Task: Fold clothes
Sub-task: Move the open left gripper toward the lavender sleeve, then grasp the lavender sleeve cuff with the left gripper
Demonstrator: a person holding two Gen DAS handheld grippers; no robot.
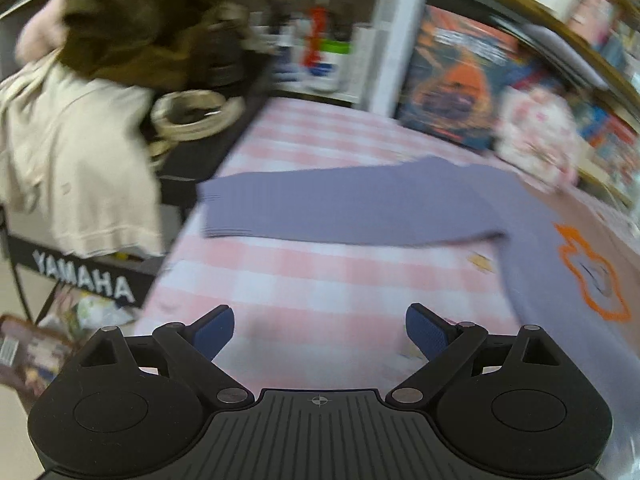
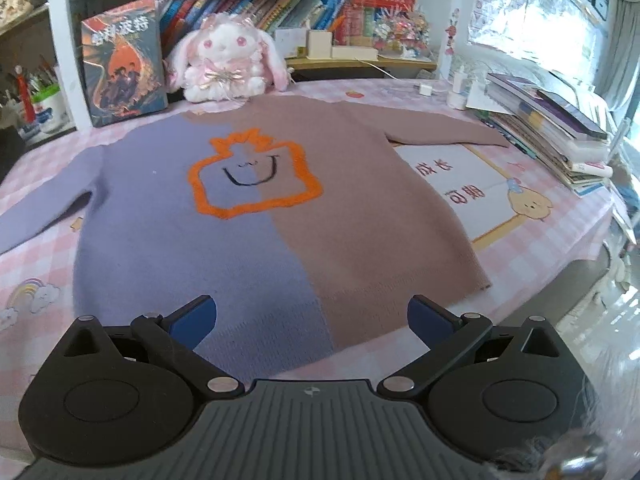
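Two-tone sweater (image 2: 256,200) spread flat and face up on the pink checked tablecloth (image 2: 36,264), hem toward the near edge, neckline at the far side by the shelves. Purple on the left half, brownish pink on the right, with an orange outline and a black smiley (image 2: 250,172) across the seam. Purple sleeve (image 1: 320,204) stretched out left, cuff lying close to the table's left edge; brownish sleeve (image 2: 444,132) reaching right toward a leaning stack of books (image 2: 548,128). Right gripper (image 2: 312,320) hanging just over the hem, blue pads (image 2: 192,322) spread wide, nothing between them, not touching the knit as far as visible. Left gripper (image 1: 320,332) over bare tablecloth near the left side, fingers likewise wide apart and empty, sleeve lying farther off beyond it. Left view pretty blurry, so details there fuzzy. White bunny plush (image 2: 228,60) sitting just beyond the neckline, touching or nearly so, big boxed book (image 2: 122,60) standing to its left. Printed paper mat (image 2: 460,184) partly tucked under the right side of the sweater. Off the left edge, a Yamaha keyboard (image 1: 86,280) with a beige garment (image 1: 72,152) draped over it.
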